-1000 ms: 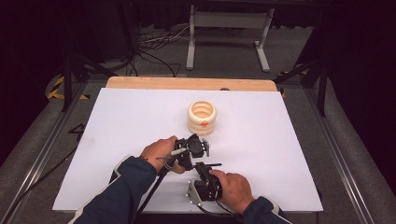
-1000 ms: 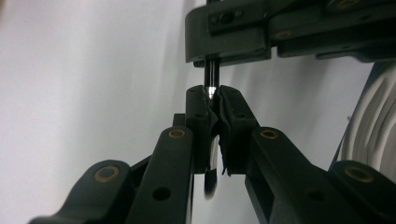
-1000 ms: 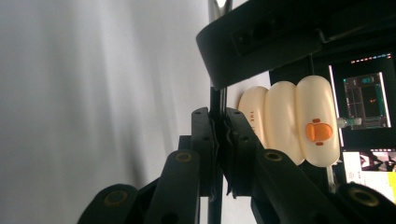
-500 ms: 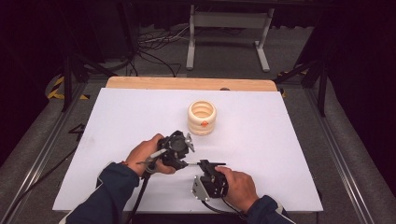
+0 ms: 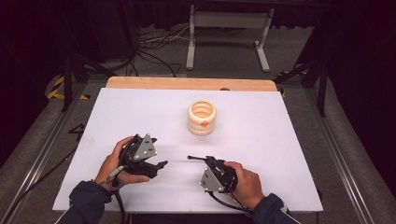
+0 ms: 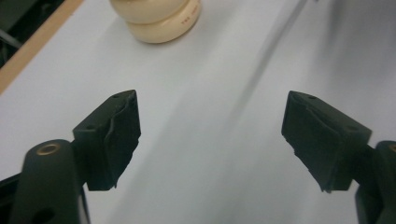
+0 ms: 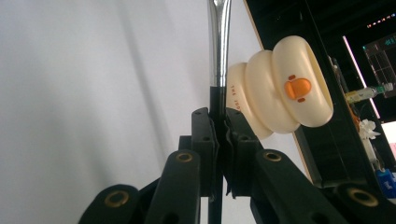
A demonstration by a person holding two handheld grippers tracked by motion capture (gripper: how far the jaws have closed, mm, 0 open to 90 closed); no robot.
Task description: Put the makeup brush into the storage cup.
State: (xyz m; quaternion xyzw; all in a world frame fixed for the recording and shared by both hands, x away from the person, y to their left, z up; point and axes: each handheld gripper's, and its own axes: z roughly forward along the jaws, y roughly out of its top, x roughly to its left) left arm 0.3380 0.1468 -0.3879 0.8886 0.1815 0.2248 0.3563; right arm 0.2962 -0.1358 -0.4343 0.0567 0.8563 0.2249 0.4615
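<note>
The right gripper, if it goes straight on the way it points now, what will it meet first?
Probably nothing soon. The right gripper, shut on a thin metal tool, points across the bare white table. The cream ribbed cup stands to one side of that line, though depth is unclear.

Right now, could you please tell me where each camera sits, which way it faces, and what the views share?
High view: above the person's side, looking forward and down on the white table; both hands, left claw and right claw show.
Left gripper view: rides the left claw, facing the cream cup; jaws, just opened, stand apart.
Right gripper view: rides the right claw, shut on a thin metal utensil.
Shared: all three show the cup.
</note>
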